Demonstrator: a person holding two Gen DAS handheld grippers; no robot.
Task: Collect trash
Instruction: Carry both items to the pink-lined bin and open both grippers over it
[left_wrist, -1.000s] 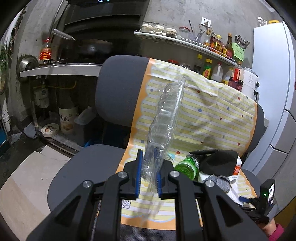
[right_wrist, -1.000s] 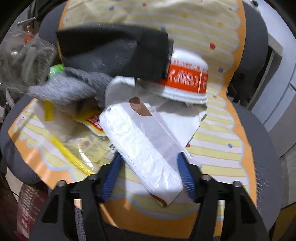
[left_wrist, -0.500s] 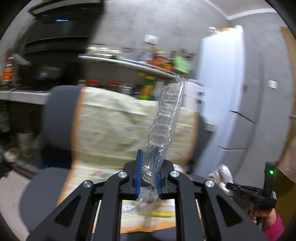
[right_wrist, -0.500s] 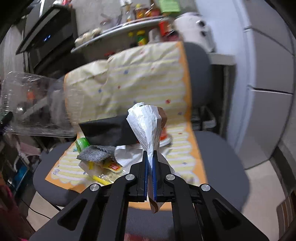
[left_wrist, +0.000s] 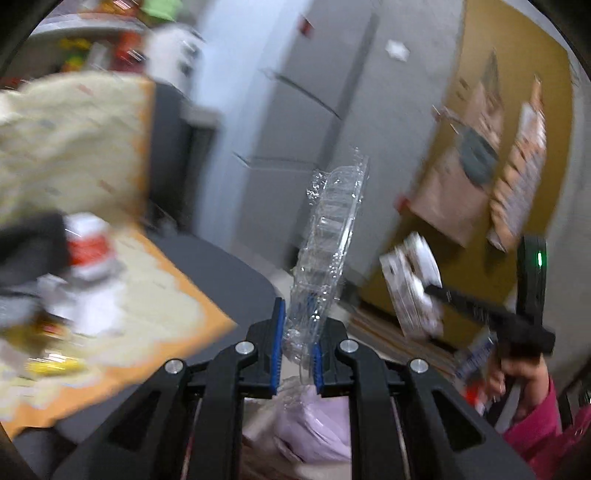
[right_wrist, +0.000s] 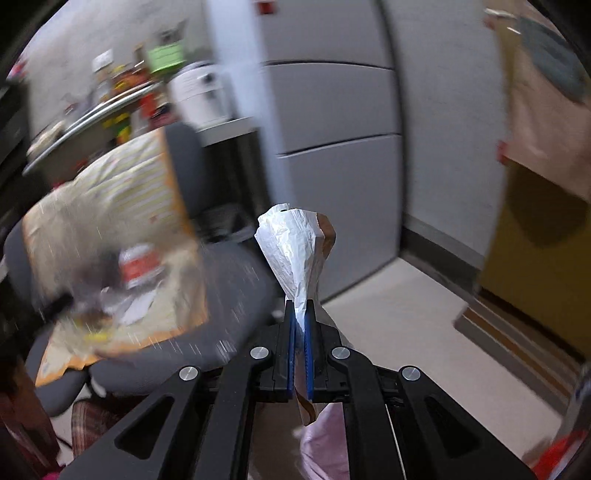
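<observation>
Left wrist view: your left gripper (left_wrist: 298, 345) is clamped on the crushed clear plastic bottle (left_wrist: 328, 243), which stands up out of the blue pads. A second ago this camera faced the grey office chair (left_wrist: 229, 266) squarely; now the chair and its striped yellow cover with the orange border (left_wrist: 74, 147) have slid off to the left, blurred, and the grey cabinet doors (left_wrist: 295, 122) and a mustard-yellow wall (left_wrist: 517, 110) fill the view. Your right gripper (left_wrist: 432, 288) shows at the right edge, carrying the white wrapper. A pale lilac plastic bag (left_wrist: 314, 424) sits directly under the jaws, probably the bin liner you want.

Right wrist view: your right gripper (right_wrist: 300, 347), which a second ago straddled the crumpled white-and-brown paper wrapper (right_wrist: 295, 251) lying on the chair, is now pinched tight on it, and the wrapper stands upright, lifted clear. The remaining litter, with a red-and-white tub (right_wrist: 138, 264) among it, stays on the seat cover at left.

Both pieces are secured and swung away from the chair; I judge the drop into the bag comes next, then another trip for the rest.
</observation>
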